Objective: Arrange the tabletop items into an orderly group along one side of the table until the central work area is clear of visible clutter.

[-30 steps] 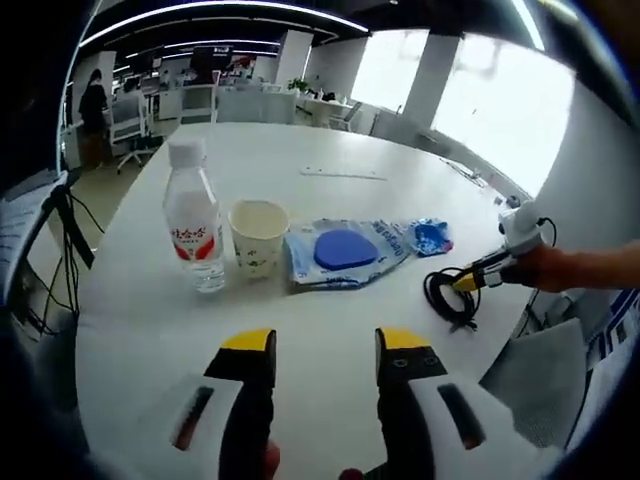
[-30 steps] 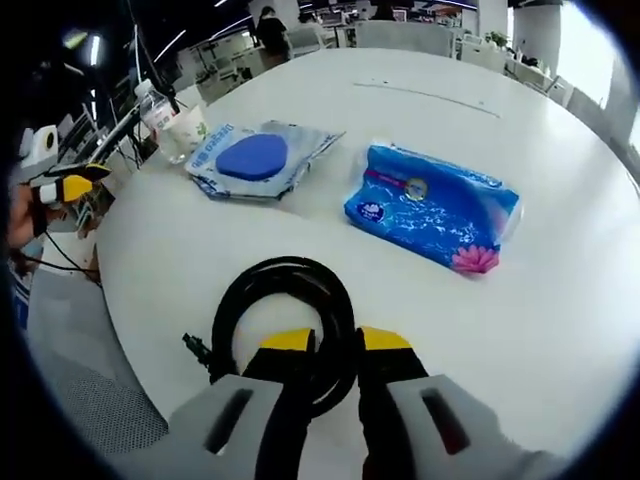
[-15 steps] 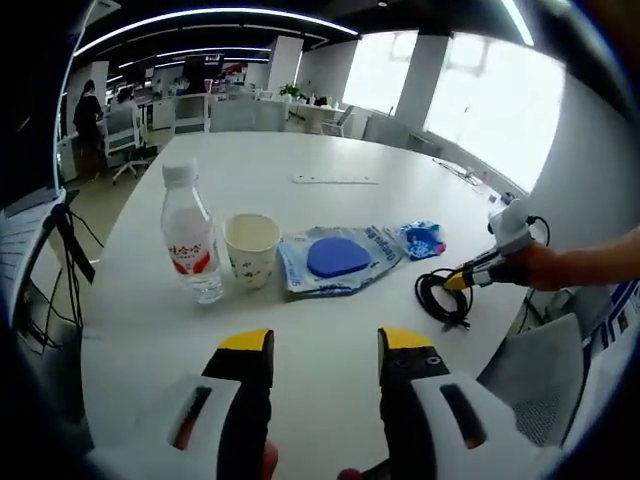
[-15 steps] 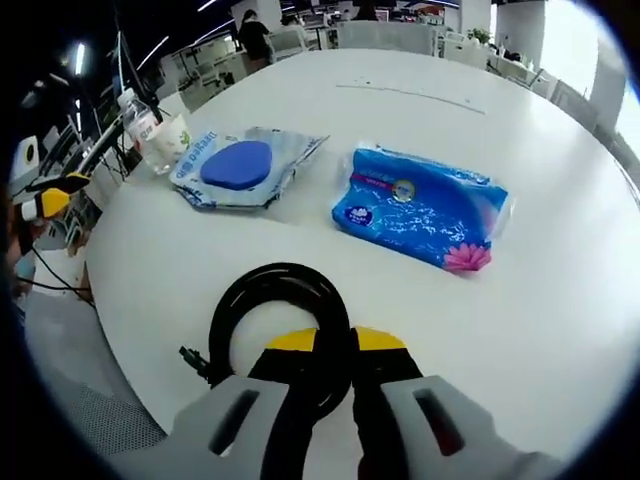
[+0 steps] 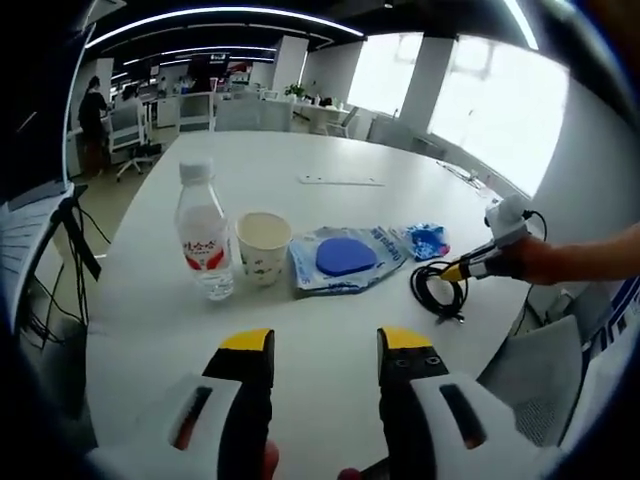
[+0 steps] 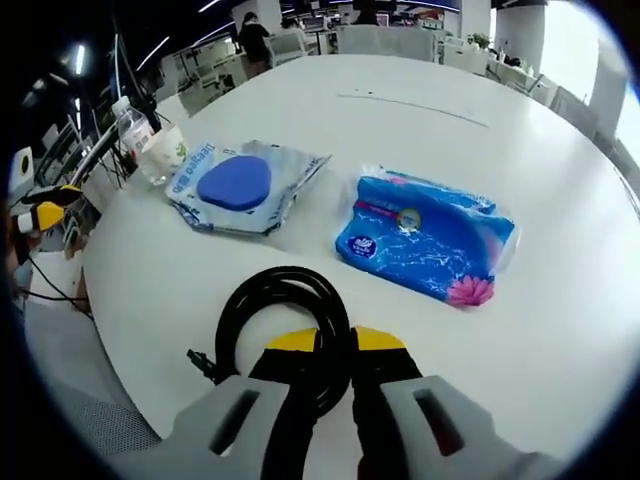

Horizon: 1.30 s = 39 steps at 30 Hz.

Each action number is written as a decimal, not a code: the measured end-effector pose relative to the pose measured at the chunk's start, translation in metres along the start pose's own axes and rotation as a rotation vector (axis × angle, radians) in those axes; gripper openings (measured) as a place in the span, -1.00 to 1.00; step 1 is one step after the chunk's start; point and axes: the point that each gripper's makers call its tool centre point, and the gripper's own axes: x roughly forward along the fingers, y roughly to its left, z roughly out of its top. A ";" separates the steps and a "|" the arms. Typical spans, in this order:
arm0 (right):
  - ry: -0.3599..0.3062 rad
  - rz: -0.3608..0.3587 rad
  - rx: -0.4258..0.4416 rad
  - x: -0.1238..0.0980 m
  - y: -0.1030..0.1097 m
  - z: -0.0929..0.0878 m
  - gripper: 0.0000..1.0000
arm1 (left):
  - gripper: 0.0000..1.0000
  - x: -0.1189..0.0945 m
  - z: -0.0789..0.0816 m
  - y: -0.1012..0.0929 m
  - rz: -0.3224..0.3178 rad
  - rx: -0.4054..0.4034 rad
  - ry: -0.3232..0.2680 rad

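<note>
On the white table (image 5: 300,320) stand a water bottle (image 5: 204,241) and a paper cup (image 5: 264,245) side by side. Right of them lies a clear bag with a blue disc (image 5: 345,258), then a blue tissue pack (image 5: 429,239). My left gripper (image 5: 318,342) is open over the table's near edge, nothing between its jaws. My right gripper (image 6: 322,341) is shut on the coiled black cable (image 6: 262,305) near the table edge; it also enters the left gripper view as the right gripper (image 5: 470,267). The tissue pack (image 6: 425,239) and the disc bag (image 6: 240,186) lie beyond.
A thin strip (image 5: 340,181) lies on the far part of the table. Office chairs and desks (image 5: 150,110) stand behind, and a monitor arm with cables (image 5: 60,215) is at the left edge. A grey chair seat (image 5: 540,370) sits below the table's right edge.
My right gripper's jaws closed onto the black cable over the last second. Both views shifted slightly with the hands; the table items stayed where they were.
</note>
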 end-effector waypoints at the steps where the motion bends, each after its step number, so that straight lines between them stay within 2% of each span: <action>1: 0.000 -0.001 -0.005 0.001 0.000 0.003 -0.82 | -0.19 -0.001 0.000 0.001 0.002 0.000 -0.001; 12: 0.016 0.010 -0.047 0.008 0.003 0.012 -0.82 | -0.19 -0.011 -0.007 0.012 0.019 -0.030 -0.002; 22: 0.023 0.013 -0.067 0.007 0.000 0.010 -0.82 | -0.18 -0.017 -0.011 0.016 0.032 -0.039 -0.005; 30: 0.040 0.026 -0.116 -0.002 0.004 0.006 -0.72 | -0.17 -0.016 -0.007 0.014 0.018 -0.034 -0.020; 33: 0.026 0.037 -0.179 -0.010 0.009 0.006 -0.67 | -0.17 -0.016 -0.005 0.013 0.012 -0.028 -0.025; 39: 0.004 0.036 -0.206 -0.023 0.009 0.002 -0.66 | -0.16 -0.017 -0.003 0.011 -0.005 -0.014 -0.027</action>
